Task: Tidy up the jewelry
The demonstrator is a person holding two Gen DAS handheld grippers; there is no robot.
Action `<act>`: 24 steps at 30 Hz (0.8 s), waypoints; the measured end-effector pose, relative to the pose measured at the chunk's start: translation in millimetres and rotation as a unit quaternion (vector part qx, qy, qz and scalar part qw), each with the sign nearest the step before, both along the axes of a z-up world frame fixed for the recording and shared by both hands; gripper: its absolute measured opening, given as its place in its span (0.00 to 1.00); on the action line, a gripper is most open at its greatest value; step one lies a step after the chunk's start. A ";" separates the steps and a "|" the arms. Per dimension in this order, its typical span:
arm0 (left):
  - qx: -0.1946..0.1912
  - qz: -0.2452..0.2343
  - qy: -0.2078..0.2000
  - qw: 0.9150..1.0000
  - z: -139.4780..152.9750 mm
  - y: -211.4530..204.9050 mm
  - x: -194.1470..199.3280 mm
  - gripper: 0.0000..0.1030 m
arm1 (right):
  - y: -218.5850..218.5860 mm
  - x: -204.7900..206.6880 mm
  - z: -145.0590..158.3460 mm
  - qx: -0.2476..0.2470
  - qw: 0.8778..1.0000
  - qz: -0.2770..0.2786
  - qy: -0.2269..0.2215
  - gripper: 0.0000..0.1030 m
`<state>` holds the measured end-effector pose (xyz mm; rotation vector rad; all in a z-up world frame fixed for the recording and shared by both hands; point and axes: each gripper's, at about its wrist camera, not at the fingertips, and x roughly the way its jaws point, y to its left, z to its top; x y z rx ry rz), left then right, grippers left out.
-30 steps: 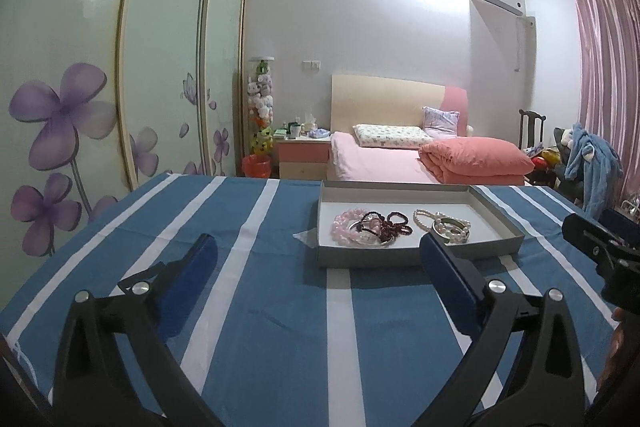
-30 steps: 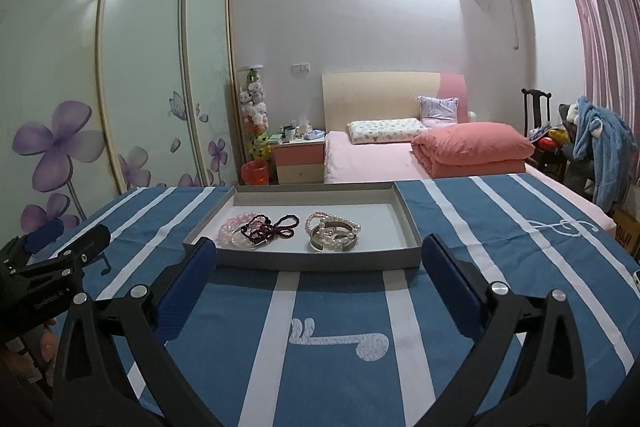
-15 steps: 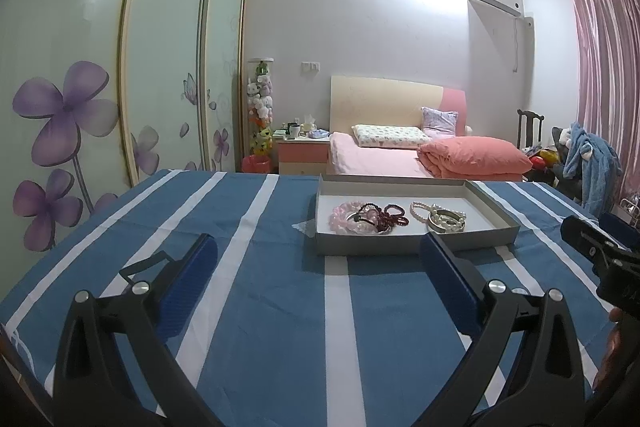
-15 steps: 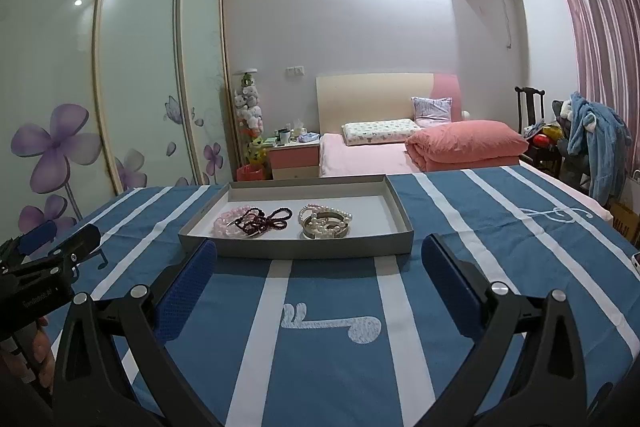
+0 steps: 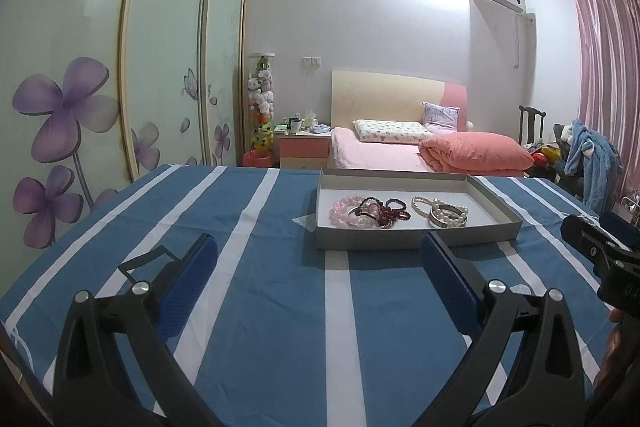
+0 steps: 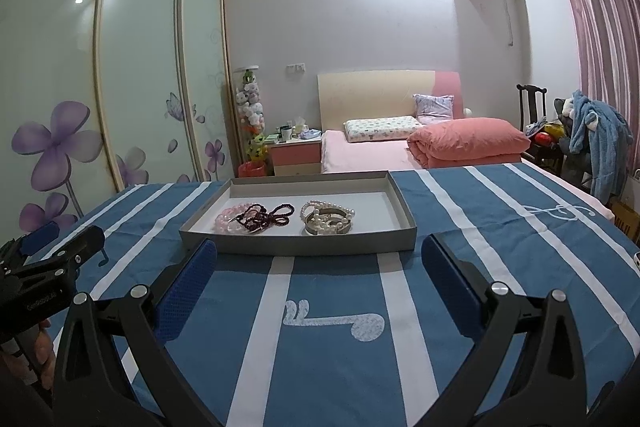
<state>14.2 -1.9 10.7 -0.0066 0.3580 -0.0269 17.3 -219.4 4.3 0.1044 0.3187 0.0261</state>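
A shallow grey tray (image 5: 416,239) (image 6: 296,245) lies on the blue striped tablecloth. In it are a pink bead bracelet (image 5: 343,210) (image 6: 225,217), a dark red bead string (image 5: 394,209) (image 6: 272,213), and a pearl strand with a metal bangle (image 5: 446,215) (image 6: 326,221). My left gripper (image 5: 318,259) is open and empty, held short of the tray's near wall. My right gripper (image 6: 319,259) is open and empty, also in front of the tray. Each gripper shows at the edge of the other's view: the right one (image 5: 600,255), the left one (image 6: 52,267).
The table's blue and white striped cloth (image 6: 332,339) spreads around the tray. Behind the table stand a pink bed (image 5: 420,151), a nightstand (image 5: 304,147), a flowered sliding wardrobe (image 5: 80,87) on the left and a chair with clothes (image 5: 588,155) on the right.
Both grippers have drawn back and lowered slightly, so the tray sits a little farther off and flatter in view. Both stay open and empty. The jewelry has not moved.
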 end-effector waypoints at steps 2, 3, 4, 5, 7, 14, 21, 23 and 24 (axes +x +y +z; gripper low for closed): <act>0.000 0.000 0.001 1.000 -0.8 -0.5 0.4 0.96 | 0.0 -0.2 -0.5 0.000 1.000 0.000 0.000 0.98; 0.000 0.000 0.001 1.000 -1.4 -0.5 0.5 0.96 | -0.1 -0.2 -0.6 0.001 1.000 0.000 0.001 0.98; 0.000 0.001 0.001 1.000 -1.5 -0.8 0.6 0.96 | -0.2 0.5 -0.6 0.001 1.000 0.000 0.001 0.98; 0.000 0.001 0.001 1.000 -1.5 -0.5 0.5 0.96 | -0.3 0.4 -0.9 0.002 1.000 -0.001 0.001 0.98; 0.000 0.000 0.001 1.000 -1.7 -0.8 0.6 0.96 | -0.8 0.2 -1.3 0.003 1.000 -0.001 0.002 0.98; 0.000 0.000 0.002 1.000 -1.8 -0.4 0.7 0.96 | -1.7 0.9 -2.3 0.003 1.000 -0.001 0.004 0.98; 0.000 0.000 0.002 1.000 -1.5 -0.4 0.8 0.96 | -3.2 0.7 -4.3 0.005 1.000 -0.001 0.007 0.98; 0.001 0.000 0.002 1.000 -1.4 -0.5 0.8 0.96 | -3.2 0.9 -4.1 0.005 1.000 -0.001 0.007 0.98; 0.000 0.000 0.002 1.000 -1.3 -0.5 0.8 0.96 | -3.3 0.7 -4.2 0.005 1.000 -0.001 0.007 0.98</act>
